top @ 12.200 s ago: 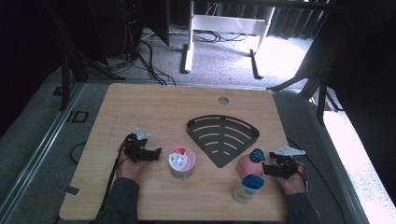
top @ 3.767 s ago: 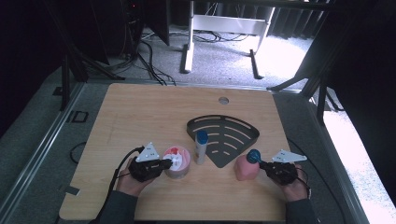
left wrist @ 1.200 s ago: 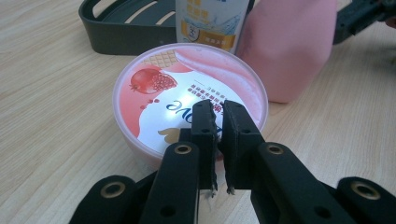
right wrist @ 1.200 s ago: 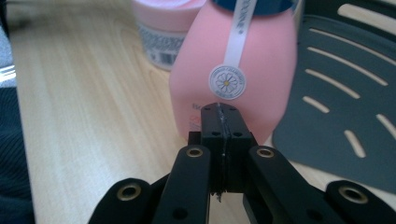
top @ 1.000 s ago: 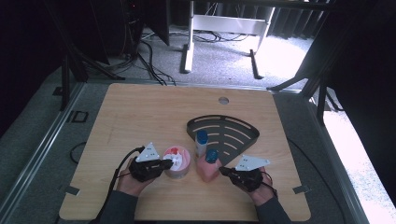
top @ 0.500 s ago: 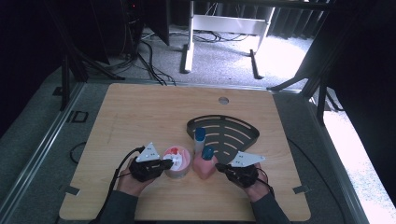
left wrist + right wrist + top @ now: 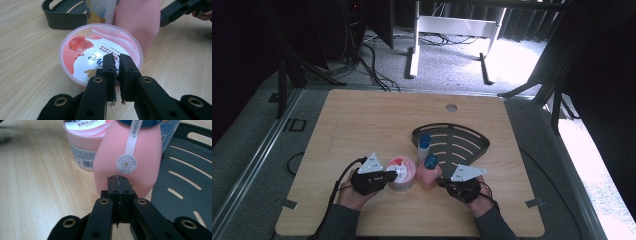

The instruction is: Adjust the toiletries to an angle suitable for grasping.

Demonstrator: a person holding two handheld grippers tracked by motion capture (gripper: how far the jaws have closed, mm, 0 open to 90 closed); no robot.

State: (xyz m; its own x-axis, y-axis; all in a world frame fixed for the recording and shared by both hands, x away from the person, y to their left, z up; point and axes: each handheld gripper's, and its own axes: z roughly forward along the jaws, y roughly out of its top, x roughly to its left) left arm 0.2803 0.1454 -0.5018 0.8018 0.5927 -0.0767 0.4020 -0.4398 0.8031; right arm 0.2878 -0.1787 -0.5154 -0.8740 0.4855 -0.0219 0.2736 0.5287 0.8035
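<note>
2 closed grippers bunch things together: the right gripper (image 7: 443, 181), jaws shut, has nudged the pink bottle (image 7: 428, 174) leftward beside the pink tub (image 7: 401, 172), where the left gripper (image 7: 388, 175), nearly shut, rests; grouping looks nearly done.

You see the wooden table (image 7: 377, 120) evenly lit in the high view, while strong daylight from the upper right blows out the floor (image 7: 517, 60) and leaves the surroundings almost black. Both gripper views are bright and soft-shadowed. Expect slight softness overall, with the nearest black jaws and frame edges least sharp.
</note>
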